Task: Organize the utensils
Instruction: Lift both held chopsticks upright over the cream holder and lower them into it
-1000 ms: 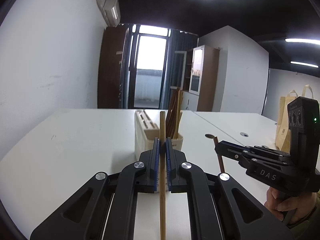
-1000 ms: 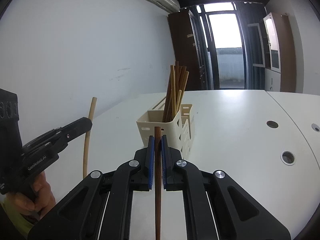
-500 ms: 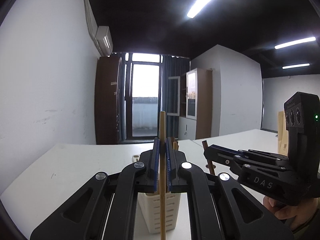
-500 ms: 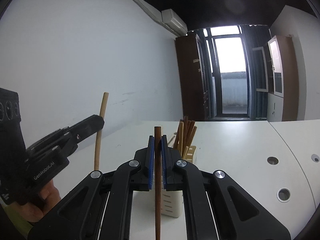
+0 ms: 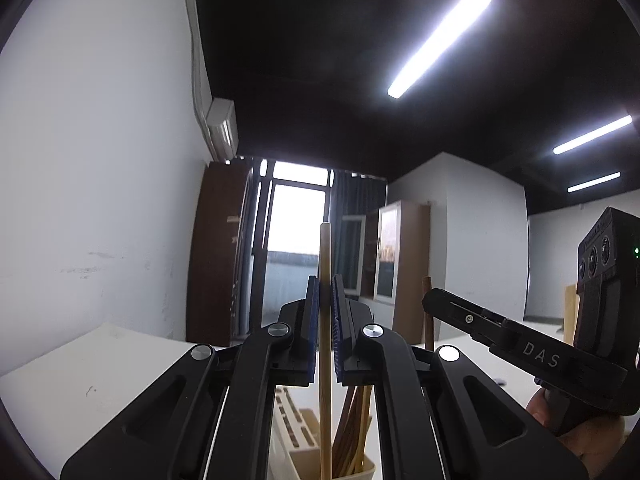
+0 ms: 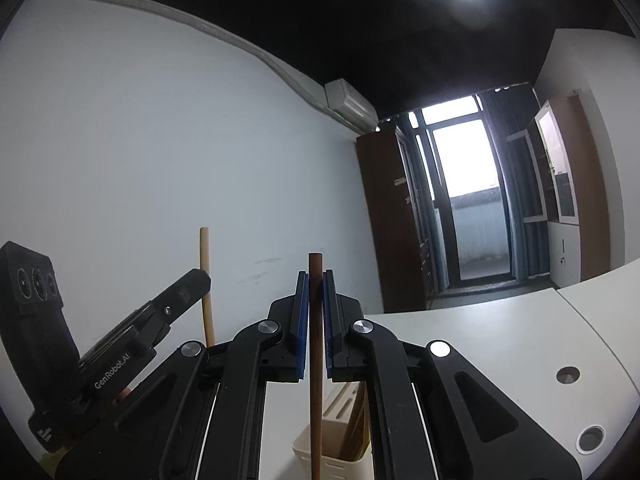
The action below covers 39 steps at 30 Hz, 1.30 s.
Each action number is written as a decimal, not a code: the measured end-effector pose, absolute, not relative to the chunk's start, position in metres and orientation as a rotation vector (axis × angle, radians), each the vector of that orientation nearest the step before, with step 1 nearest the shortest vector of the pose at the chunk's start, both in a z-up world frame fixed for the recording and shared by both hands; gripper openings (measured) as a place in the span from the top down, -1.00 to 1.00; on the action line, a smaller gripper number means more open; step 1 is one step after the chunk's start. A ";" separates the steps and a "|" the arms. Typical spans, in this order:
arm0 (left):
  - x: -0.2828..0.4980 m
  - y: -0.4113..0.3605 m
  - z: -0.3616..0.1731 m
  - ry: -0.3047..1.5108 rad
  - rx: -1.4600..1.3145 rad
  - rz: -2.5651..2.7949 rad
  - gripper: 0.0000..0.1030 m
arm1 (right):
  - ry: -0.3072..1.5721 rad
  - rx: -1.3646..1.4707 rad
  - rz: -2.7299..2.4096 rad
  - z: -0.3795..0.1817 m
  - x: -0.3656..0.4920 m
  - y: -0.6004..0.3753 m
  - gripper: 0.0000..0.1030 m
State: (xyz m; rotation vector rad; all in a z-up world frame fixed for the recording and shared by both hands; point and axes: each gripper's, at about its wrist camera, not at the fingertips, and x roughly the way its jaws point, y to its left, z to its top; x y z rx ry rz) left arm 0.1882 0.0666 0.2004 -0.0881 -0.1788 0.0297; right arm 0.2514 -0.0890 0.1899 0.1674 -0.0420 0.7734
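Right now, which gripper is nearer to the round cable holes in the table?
Right. The cable holes lie in the table right of the right gripper, which grips the dark chopstick; the left gripper, gripping the light chopstick, is further left, beyond it.

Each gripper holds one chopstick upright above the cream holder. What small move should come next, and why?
Probably lower the left gripper straight down and then open it. Its light chopstick stands upright, its lower part in line with the cream holder, which already holds other sticks. The right gripper, shut on the dark chopstick, could follow.
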 end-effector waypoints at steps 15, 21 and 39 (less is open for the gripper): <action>0.198 0.055 0.196 -0.356 -0.113 0.038 0.89 | -0.264 0.310 0.797 0.200 0.267 -0.101 0.86; 0.219 0.053 0.184 -0.321 -0.113 0.047 0.89 | -0.249 0.278 0.778 0.187 0.278 -0.089 0.86; 0.227 0.057 0.137 -0.114 -0.072 0.061 0.89 | -0.146 0.164 0.757 0.162 0.266 -0.085 0.86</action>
